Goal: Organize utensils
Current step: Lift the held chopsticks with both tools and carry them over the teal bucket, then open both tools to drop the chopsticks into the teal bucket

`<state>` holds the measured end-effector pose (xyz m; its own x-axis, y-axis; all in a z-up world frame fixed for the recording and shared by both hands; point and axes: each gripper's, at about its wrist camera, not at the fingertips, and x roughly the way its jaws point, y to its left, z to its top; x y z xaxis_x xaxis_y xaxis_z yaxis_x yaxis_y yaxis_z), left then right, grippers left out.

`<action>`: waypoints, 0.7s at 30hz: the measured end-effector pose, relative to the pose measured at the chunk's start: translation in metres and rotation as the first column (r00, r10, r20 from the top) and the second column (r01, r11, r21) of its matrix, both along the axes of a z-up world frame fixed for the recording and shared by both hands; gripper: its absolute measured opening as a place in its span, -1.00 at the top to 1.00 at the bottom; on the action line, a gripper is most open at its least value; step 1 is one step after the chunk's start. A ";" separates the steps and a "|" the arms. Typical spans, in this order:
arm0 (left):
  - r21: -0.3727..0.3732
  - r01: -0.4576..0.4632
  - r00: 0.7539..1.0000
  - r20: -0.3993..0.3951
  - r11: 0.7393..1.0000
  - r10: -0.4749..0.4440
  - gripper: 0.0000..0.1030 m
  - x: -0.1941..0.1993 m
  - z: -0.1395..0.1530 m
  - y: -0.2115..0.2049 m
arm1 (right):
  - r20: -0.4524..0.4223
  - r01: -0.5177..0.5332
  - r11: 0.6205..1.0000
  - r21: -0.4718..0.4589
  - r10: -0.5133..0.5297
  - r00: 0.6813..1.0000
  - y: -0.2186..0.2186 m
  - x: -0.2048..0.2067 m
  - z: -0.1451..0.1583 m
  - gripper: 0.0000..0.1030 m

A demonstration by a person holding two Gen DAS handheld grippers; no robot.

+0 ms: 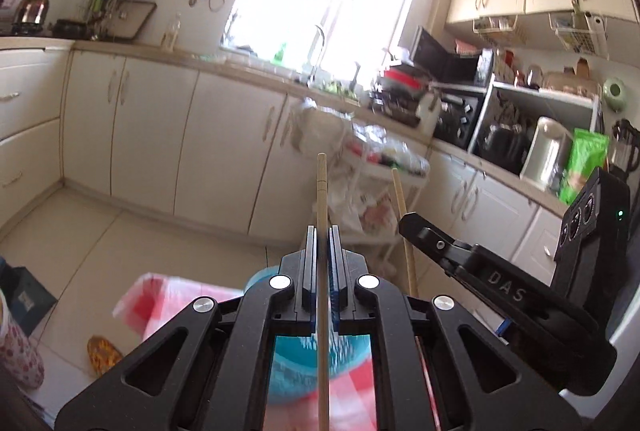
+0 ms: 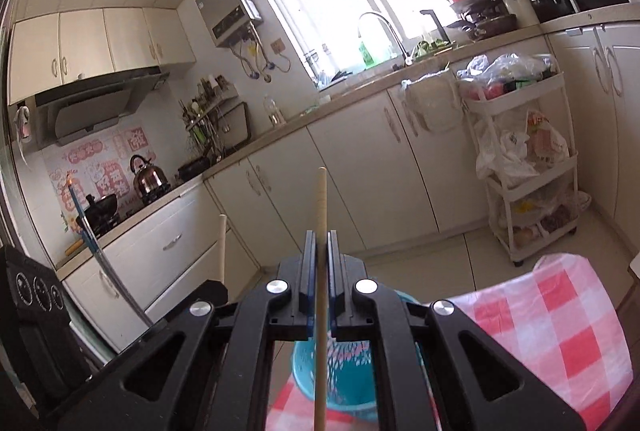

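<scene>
Your left gripper [image 1: 322,231] is clenched on a wooden chopstick [image 1: 321,191], the stick running straight along the line of the fingers and poking out toward twelve o'clock. Your right gripper [image 2: 321,235] is clamped the same way on a second chopstick [image 2: 321,199]. Each stick is pinched partway along its length, probably so that a free end stays below the jaws to be steered into a container.

In the left wrist view the right gripper sits at about four o'clock, its chopstick rising close beside yours; the two sticks are near each other but apart.

The blue perforated basket [image 2: 352,379] lies beneath the jaws at six o'clock, on the red-and-white checked tablecloth [image 2: 560,331]. It looks like the likely holder, with both sticks held above it. Neither stick is in it yet, so I judge the sorting unfinished.
</scene>
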<state>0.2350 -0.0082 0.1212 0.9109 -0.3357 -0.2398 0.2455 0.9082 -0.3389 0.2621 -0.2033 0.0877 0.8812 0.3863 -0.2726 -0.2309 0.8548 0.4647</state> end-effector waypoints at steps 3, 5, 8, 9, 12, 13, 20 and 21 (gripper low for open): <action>-0.026 -0.038 0.998 0.041 0.999 0.039 0.90 0.022 0.009 0.003 | 0.022 0.042 0.999 0.000 -0.042 0.999 0.003 0.027 0.001 0.88; -0.039 -0.061 0.996 0.055 0.997 0.063 0.90 0.036 0.008 0.002 | 0.021 0.066 0.998 0.001 -0.066 0.998 0.002 0.043 -0.004 0.88; -0.054 -0.092 0.993 0.064 0.994 0.095 0.90 0.054 0.001 0.001 | -0.003 0.091 0.996 -0.005 -0.091 0.996 0.002 0.064 -0.017 0.88; -0.054 -0.101 0.993 0.062 0.993 0.104 0.90 0.059 -0.003 -0.001 | -0.014 0.095 0.995 -0.010 -0.095 0.995 0.002 0.069 -0.022 0.88; -0.057 -0.121 0.991 0.046 0.991 0.124 0.90 0.072 -0.021 -0.001 | -0.051 0.096 0.995 -0.025 -0.098 0.994 0.003 0.074 -0.036 0.88; -0.057 -0.121 0.992 0.033 0.991 0.123 0.90 0.076 -0.026 -0.001 | -0.061 0.093 0.995 -0.036 -0.095 0.994 0.003 0.075 -0.041 0.88; -0.008 -0.107 0.993 -0.040 0.994 0.107 0.90 0.078 -0.059 -0.013 | -0.148 0.047 0.995 -0.089 -0.060 0.987 0.009 0.066 -0.072 0.76; 0.002 -0.107 0.993 -0.052 0.994 0.107 0.90 0.075 -0.062 -0.015 | -0.161 0.048 0.995 -0.088 -0.062 0.985 0.007 0.063 -0.075 0.72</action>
<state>0.3102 -0.0235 0.0594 0.9280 -0.2370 -0.2874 0.1288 0.9280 -0.3497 0.3248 -0.1961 0.0123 0.8415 0.3082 -0.4437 -0.1093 0.9015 0.4188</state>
